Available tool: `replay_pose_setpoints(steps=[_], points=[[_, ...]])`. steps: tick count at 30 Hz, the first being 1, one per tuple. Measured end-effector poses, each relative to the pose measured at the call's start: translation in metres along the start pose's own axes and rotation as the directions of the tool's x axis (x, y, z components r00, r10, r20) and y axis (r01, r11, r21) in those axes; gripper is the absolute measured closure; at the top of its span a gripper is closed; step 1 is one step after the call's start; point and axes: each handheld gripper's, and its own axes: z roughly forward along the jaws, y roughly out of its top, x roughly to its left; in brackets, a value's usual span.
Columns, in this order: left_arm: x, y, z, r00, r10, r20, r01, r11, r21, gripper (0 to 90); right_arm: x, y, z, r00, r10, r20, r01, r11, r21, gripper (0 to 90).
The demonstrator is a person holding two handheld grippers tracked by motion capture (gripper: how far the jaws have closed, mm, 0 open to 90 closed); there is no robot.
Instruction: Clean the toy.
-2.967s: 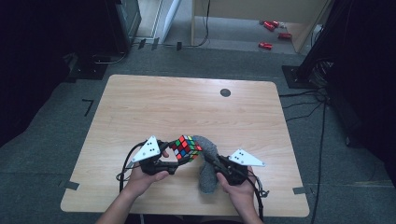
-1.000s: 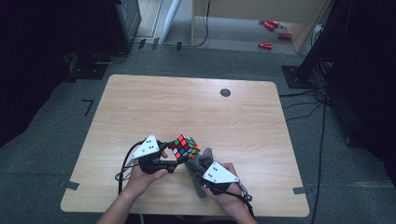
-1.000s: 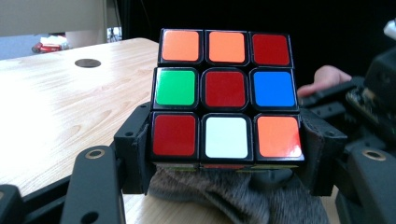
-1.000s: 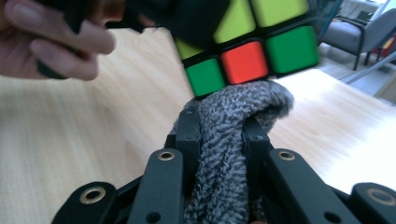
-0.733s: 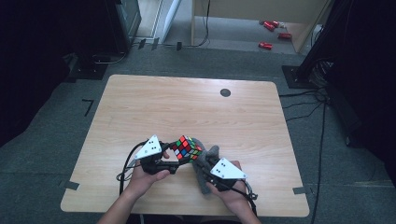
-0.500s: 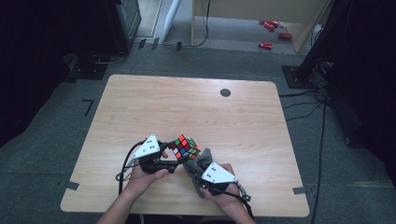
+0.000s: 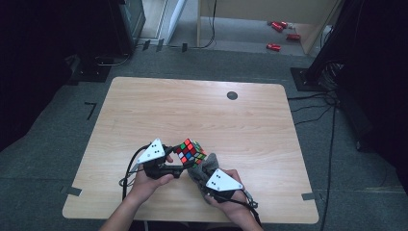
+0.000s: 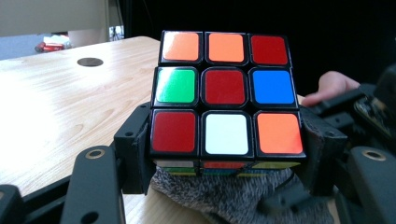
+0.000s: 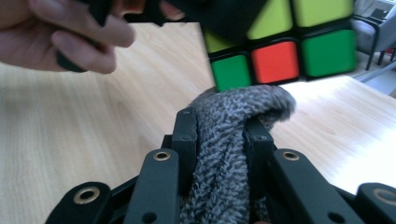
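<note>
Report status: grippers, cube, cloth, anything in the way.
Left gripper shut on cube. Right gripper shut on grey cloth, pressed under cube. Table nothing obstructing.

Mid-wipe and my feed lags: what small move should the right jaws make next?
Probably rub the cloth along the cube's underside. The right gripper pinches the cloth, which touches the cube's bottom edge, while the left gripper clamps the cube above the table.

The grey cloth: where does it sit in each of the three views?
High view: the grey cloth lies low and centre, under the puzzle cube, ahead of the right gripper.
Left gripper view: bottom centre, just beneath the cube.
Right gripper view: centre, pinched between the jaws, bunched up against the cube.
Shared landmark: the cube.
</note>
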Motion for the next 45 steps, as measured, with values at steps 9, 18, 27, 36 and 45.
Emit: replay_pose_setpoints(steps=[9,18,27,36,45], points=[[-0.003,-0.001,0.003,0.9998,0.019,-0.001,-0.019,0.9997,0.014,34.7,-0.012,-0.001,-0.007,0.9975,0.063,0.033,-0.062,0.998,-0.027,71.9],[-0.001,0.0,0.001,0.9999,0.013,0.003,-0.013,0.9999,0.005,34.7,-0.011,0.002,-0.008,0.999,0.034,0.03,-0.033,0.999,-0.027,71.7],[-0.001,0.0,0.0,0.9999,0.017,-0.001,-0.017,0.9999,0.001,34.7,0.001,-0.001,-0.001,0.9992,0.04,-0.005,-0.04,0.999,-0.01,71.4],[-0.005,-0.002,0.005,0.9996,0.003,-0.028,-0.004,0.9988,-0.048,34.7,0.011,-0.001,0.007,0.9707,0.208,-0.121,-0.213,0.976,-0.035,70.9],[-0.018,-0.008,0.014,0.9982,-0.026,-0.055,0.018,0.9892,-0.145,34.7,-0.004,-0.002,0.003,0.8305,0.535,-0.155,-0.552,0.828,-0.102,74.2]])
